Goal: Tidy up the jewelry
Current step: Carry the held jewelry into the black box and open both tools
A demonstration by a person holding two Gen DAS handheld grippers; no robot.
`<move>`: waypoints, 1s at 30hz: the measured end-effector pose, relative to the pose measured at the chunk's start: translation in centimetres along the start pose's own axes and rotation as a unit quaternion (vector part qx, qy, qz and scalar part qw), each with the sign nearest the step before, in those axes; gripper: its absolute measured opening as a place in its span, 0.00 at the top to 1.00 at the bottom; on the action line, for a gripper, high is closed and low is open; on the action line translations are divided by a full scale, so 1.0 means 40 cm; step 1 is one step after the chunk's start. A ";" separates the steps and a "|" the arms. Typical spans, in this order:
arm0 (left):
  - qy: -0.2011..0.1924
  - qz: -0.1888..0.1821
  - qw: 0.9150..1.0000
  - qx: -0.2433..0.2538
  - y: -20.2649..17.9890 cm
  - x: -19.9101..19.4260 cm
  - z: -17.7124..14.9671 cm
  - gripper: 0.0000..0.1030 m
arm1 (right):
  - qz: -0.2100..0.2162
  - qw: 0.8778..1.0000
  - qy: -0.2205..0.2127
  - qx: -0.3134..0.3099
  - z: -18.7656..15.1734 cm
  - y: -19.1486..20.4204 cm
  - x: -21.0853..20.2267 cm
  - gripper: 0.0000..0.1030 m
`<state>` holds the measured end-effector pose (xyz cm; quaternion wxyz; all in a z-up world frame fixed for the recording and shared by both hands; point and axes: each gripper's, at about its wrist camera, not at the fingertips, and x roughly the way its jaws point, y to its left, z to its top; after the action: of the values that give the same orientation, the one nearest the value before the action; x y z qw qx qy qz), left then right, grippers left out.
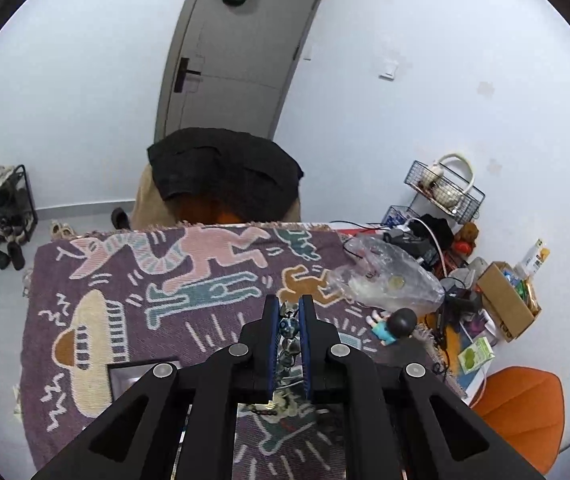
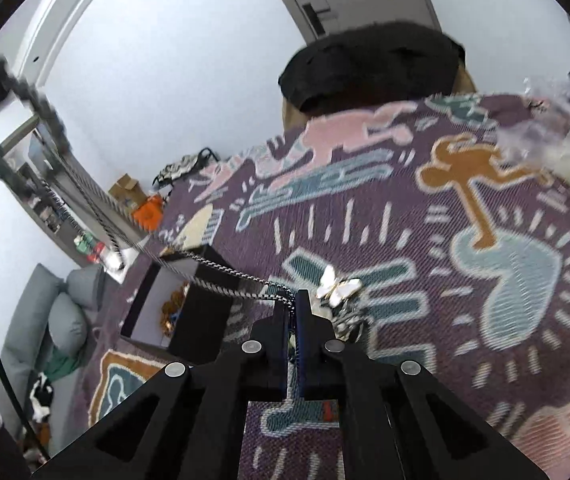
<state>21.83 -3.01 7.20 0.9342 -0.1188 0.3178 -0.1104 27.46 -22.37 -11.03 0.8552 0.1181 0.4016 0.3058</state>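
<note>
Box (image 2: 189,312) left of right claw (image 2: 295,304), lid off, some jewelry already inside. Left claw (image 1: 288,322) clamped on beaded piece (image 1: 288,326), beads between pads. Right claw clamped on black-white braided chain (image 2: 221,270); chain runs from tip up-left, taut across box toward blurred dark beads at far left, probably same necklace stretched between claws. Butterfly piece (image 2: 335,286) on patterned cloth (image 2: 465,220) just right of right claw tip, not yet stowed. Judgement: partway; held necklace and butterfly piece left to box.
</note>
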 end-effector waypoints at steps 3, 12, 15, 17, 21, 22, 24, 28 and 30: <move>-0.004 0.008 1.000 -0.008 0.031 -0.011 0.003 0.90 | -0.004 1.000 -0.021 -0.001 0.026 0.002 -0.046 0.96; -0.016 0.032 0.999 -0.032 0.129 -0.053 0.001 0.90 | -0.003 0.997 -0.074 -0.028 0.112 0.057 -0.181 0.96; -0.015 0.037 0.998 -0.040 0.161 -0.059 -0.006 0.90 | -0.002 0.996 -0.083 -0.039 0.133 0.081 -0.207 0.96; -0.013 0.041 0.998 -0.043 0.179 -0.061 -0.013 0.90 | -0.003 0.995 -0.088 -0.046 0.147 0.099 -0.219 0.96; -0.003 0.047 0.998 -0.049 0.217 -0.052 -0.038 0.90 | 0.007 0.994 -0.093 -0.061 0.172 0.137 -0.238 0.96; 0.000 0.048 0.998 -0.051 0.225 -0.048 -0.044 0.90 | 0.008 0.993 -0.094 -0.065 0.177 0.151 -0.242 0.96; 0.007 0.050 0.997 -0.056 0.244 -0.037 -0.060 0.90 | 0.011 0.993 -0.097 -0.073 0.187 0.173 -0.251 0.96; 0.024 0.058 0.996 -0.066 0.281 -0.008 -0.096 0.90 | 0.021 0.991 -0.100 -0.086 0.203 0.223 -0.264 0.96; 0.032 0.060 0.995 -0.071 0.297 0.005 -0.114 0.90 | 0.025 0.990 -0.100 -0.092 0.207 0.244 -0.264 0.96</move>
<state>20.71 7.50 0.10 0.9178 -0.1617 0.3609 -0.0348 24.38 -20.89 5.21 0.8901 0.0787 0.2811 0.3500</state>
